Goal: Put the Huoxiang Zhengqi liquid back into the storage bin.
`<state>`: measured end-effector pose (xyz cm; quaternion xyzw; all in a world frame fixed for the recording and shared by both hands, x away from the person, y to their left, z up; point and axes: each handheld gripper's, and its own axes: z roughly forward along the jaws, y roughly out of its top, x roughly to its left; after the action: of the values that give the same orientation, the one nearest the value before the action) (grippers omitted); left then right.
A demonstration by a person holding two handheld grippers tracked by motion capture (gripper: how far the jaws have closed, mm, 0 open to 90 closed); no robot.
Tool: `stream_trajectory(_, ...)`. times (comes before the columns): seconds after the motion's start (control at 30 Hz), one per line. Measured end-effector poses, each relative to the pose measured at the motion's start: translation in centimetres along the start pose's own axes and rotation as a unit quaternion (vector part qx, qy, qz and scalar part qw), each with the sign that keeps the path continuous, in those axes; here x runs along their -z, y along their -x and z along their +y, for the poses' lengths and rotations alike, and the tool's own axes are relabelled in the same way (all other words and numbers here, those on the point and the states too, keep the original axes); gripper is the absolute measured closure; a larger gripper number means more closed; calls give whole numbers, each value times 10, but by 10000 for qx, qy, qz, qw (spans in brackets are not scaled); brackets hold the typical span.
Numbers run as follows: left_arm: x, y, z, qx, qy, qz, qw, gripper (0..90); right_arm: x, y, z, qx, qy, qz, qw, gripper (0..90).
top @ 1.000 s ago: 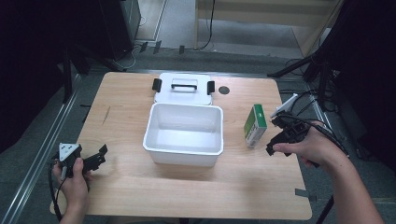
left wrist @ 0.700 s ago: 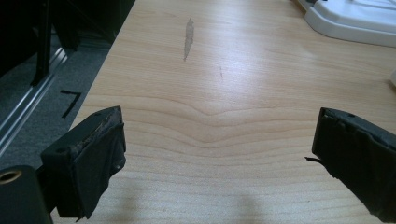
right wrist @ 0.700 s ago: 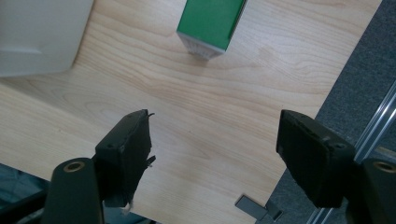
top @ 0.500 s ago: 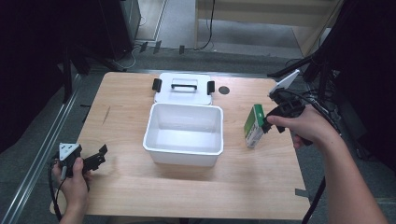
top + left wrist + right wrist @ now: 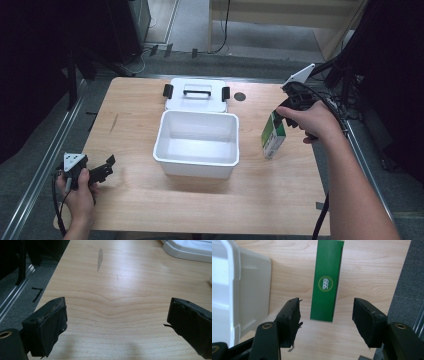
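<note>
Wooden table [image 5: 135,115] — right gripper [image 5: 325,312] closing, straddling green box [image 5: 326,280]

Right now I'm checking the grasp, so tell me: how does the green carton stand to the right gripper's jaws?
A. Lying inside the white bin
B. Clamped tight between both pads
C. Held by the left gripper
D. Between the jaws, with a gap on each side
D: in the right gripper view the green carton sits between the right gripper's jaws, which have just been closing, with bare table on either side.
</note>
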<state>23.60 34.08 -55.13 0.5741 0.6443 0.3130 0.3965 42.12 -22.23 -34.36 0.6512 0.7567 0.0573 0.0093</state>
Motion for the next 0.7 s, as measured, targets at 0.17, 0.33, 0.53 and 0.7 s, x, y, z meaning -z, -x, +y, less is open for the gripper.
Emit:
stream_trajectory(0.17, 0, 0, 0, 8, 6, 1, 10000, 37, -11, -2, 10, -166, -9, -190, 9997, 433)
stream_trajectory(0.33, 0, 0, 0, -4, -15, -9, 10000, 37, -20, -2, 18, -336, -19, -267, 9991, 454)
stream_trajectory(0.53, 0, 0, 0, -6, -25, -11, 10000, 37, -29, -8, 24, -352, -35, -243, 9991, 454)
stream_trajectory(0.7, -1, 0, 0, 3, -27, -12, 10000, 37, -36, -8, 26, -379, -37, -343, 9987, 484)
